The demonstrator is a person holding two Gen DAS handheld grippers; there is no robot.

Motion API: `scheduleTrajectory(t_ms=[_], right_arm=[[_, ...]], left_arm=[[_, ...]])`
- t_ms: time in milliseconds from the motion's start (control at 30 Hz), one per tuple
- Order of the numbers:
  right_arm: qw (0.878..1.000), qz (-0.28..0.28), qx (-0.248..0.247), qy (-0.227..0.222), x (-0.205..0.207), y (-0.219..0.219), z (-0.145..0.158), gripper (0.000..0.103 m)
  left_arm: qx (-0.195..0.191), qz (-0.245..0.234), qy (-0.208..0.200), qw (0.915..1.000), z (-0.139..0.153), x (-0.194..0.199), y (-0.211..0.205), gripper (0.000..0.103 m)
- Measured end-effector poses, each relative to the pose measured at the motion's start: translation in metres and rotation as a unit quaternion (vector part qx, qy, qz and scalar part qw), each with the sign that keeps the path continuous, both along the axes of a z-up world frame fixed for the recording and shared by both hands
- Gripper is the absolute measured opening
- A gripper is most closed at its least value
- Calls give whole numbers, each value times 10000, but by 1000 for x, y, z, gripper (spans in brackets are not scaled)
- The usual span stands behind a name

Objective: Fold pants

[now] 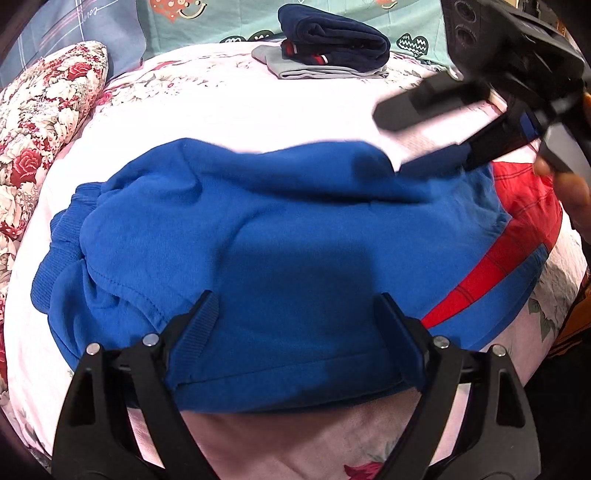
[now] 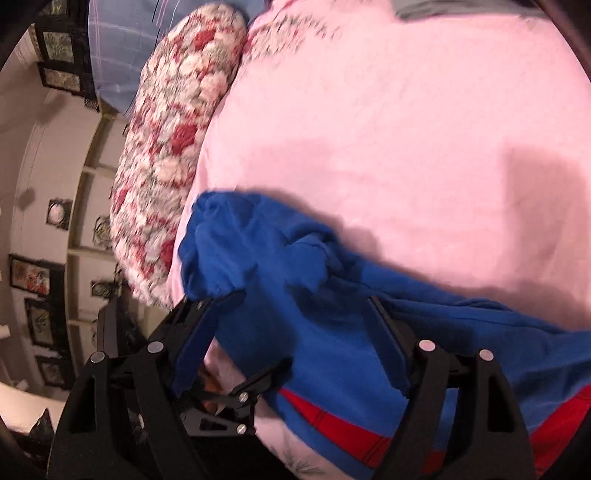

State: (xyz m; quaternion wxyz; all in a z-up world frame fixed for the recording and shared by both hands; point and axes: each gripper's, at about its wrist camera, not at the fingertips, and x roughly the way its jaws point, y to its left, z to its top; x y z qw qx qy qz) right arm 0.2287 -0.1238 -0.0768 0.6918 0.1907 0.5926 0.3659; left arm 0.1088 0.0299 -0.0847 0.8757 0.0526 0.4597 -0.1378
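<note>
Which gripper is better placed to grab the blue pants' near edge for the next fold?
Left. The left gripper is open, straddling the blue pants' near hem. The right gripper hovers above the far edge.

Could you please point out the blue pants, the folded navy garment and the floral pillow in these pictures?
blue pants [image 1: 280, 236]: left wrist view, middle of the blue fabric.
folded navy garment [image 1: 332, 40]: left wrist view, its top fold.
floral pillow [image 1: 44, 114]: left wrist view, its patterned face.

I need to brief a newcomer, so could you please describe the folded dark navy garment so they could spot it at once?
Look to the far edge of the pink floral bedspread, near the teal cartoon-print bedding. The folded navy fleece garment lies on a flat grey one; its red-and-white striped trim distinguishes it.
</note>
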Motion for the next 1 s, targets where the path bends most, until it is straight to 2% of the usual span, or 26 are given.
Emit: scheduleTrajectory(t_ms=[67, 167, 200, 300, 367, 500, 633, 767, 900, 1000], right_arm=[[9996, -118, 243, -114, 5, 0, 8, 81], [9992, -105, 196, -321, 13, 9, 9, 81], [9995, -71, 149, -267, 17, 14, 4, 81], [9981, 166, 297, 505, 18, 27, -20, 81], [9949, 352, 500, 804, 10, 36, -22, 81], [9920, 413, 714, 951, 8, 40, -17, 82], [9902, 387, 761, 1105, 10, 49, -27, 81], [9929, 406, 952, 592, 5, 54, -14, 77], [9928, 89, 1182, 156, 12, 46, -8, 71], [9924, -339, 989, -655, 12, 31, 8, 67]], left_arm=[[-8, -4, -15, 10000, 0, 0, 1, 88], [-6, 11, -19, 10000, 0, 0, -1, 88], [-4, 12, -21, 10000, 0, 0, -1, 88], [-25, 11, -27, 10000, 0, 0, 0, 88], [-41, 10, -36, 10000, 0, -1, 0, 88], [-9, -1, -40, 10000, -1, 1, -1, 90], [-50, 1, -55, 10000, -2, 0, 0, 90], [-36, 3, -74, 10000, -2, 0, 0, 90], [-29, 0, -85, 10000, -3, -1, -1, 90], [-38, -6, -92, 10000, -3, -1, -1, 90]])
